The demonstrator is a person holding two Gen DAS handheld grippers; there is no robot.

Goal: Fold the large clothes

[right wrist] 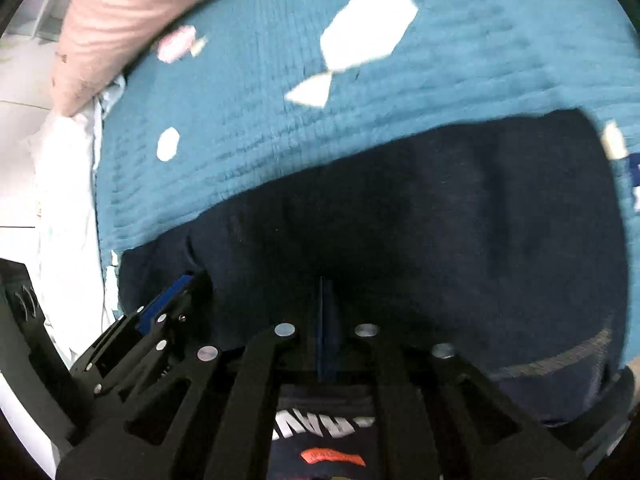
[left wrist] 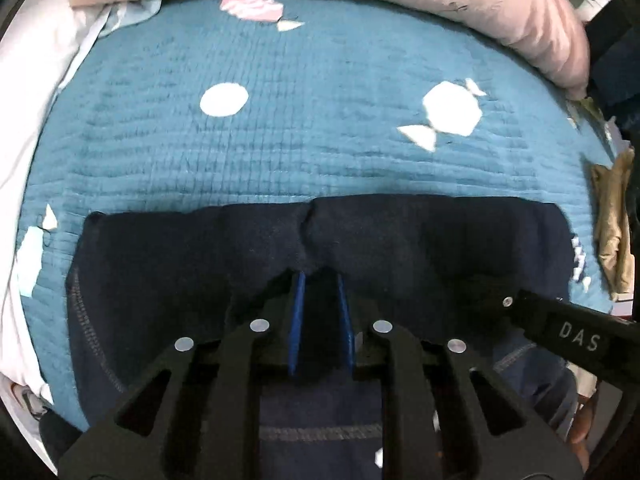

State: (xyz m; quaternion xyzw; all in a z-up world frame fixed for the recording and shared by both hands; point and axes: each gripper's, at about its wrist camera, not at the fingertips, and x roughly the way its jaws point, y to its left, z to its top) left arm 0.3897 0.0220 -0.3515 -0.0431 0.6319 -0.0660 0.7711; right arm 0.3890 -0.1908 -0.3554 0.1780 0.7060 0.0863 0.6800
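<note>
A dark navy garment (left wrist: 400,236) with grey stitching lies on a teal bedspread (left wrist: 280,152), its far edge a rounded fold. In the left wrist view my left gripper (left wrist: 320,278) has its blue pads (left wrist: 299,300) a little apart, with a puckered bunch of the navy cloth pinched between them. My right gripper (left wrist: 508,300) enters from the right, its tip buried in the same fold. In the right wrist view my right gripper (right wrist: 324,288) has its pads pressed together on the navy garment (right wrist: 440,220). The left gripper (right wrist: 180,286) grips the cloth at the left. White lettering (right wrist: 320,428) shows below.
The bedspread (right wrist: 260,120) carries white candy shapes. A pink quilt (left wrist: 520,12) is rolled along the far side and a white sheet (left wrist: 36,100) lies at the left. A tan cloth (left wrist: 612,220) sits at the right edge of the bed.
</note>
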